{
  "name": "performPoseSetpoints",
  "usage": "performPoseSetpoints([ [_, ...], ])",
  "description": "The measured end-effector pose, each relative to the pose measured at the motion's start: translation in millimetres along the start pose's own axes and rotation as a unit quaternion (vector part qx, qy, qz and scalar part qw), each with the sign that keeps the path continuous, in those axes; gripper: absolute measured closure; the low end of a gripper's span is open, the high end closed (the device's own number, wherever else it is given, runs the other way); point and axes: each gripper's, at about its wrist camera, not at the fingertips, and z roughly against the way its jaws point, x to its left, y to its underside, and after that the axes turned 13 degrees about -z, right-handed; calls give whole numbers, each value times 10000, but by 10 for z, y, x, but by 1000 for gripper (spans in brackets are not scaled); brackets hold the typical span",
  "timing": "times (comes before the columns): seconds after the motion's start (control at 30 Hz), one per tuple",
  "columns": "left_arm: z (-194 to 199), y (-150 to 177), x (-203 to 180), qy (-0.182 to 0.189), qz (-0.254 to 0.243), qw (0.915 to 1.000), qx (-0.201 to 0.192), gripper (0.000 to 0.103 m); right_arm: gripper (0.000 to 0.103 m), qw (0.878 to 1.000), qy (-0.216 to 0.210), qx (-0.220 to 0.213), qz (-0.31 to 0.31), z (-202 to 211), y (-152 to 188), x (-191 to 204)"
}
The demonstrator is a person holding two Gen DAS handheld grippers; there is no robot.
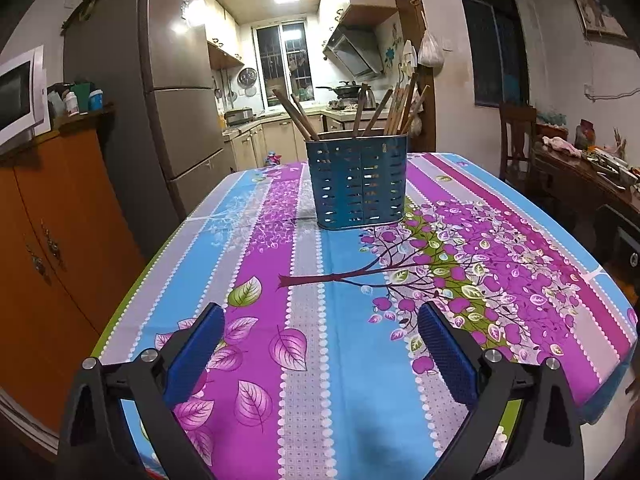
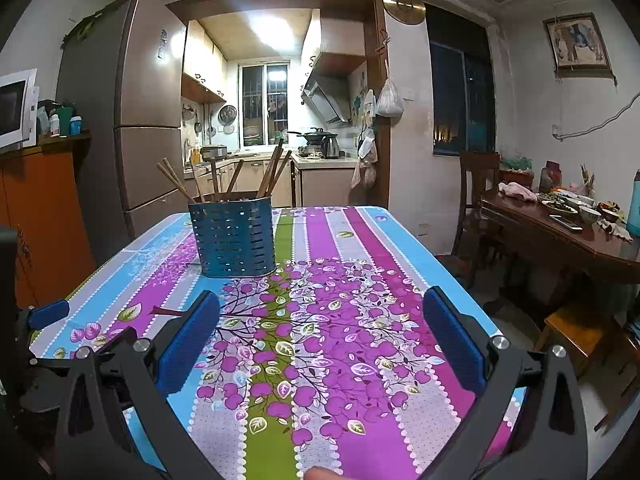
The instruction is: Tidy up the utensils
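A blue perforated utensil holder [image 1: 360,184] stands upright near the far end of the table, on the flowered tablecloth [image 1: 304,320]. Several wooden chopsticks [image 1: 298,118] stick out of its top. It also shows in the right wrist view [image 2: 233,235] with the chopsticks [image 2: 272,170]. My left gripper [image 1: 320,316] is open and empty, low over the near part of the table, well short of the holder. My right gripper [image 2: 322,304] is open and empty, to the right of the left one. A blue pad of the left gripper [image 2: 48,314] shows at the right view's left edge.
An orange cabinet [image 1: 48,240] and a grey fridge [image 1: 160,92] stand left of the table. A wooden table with dishes [image 2: 568,232], a chair [image 2: 476,200] and a stool [image 2: 576,332] stand to the right. The kitchen lies behind.
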Motion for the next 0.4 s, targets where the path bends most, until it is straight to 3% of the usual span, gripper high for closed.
performPoseSetpoints([
  [0.23, -8, -10, 22, 242, 99, 9997, 23, 7, 5, 10000, 42, 3, -65, -17, 5, -27],
  [0.4, 4, -9, 4, 128, 60, 9999, 3, 5, 5, 9999, 54, 41, -109, -30, -1, -29],
])
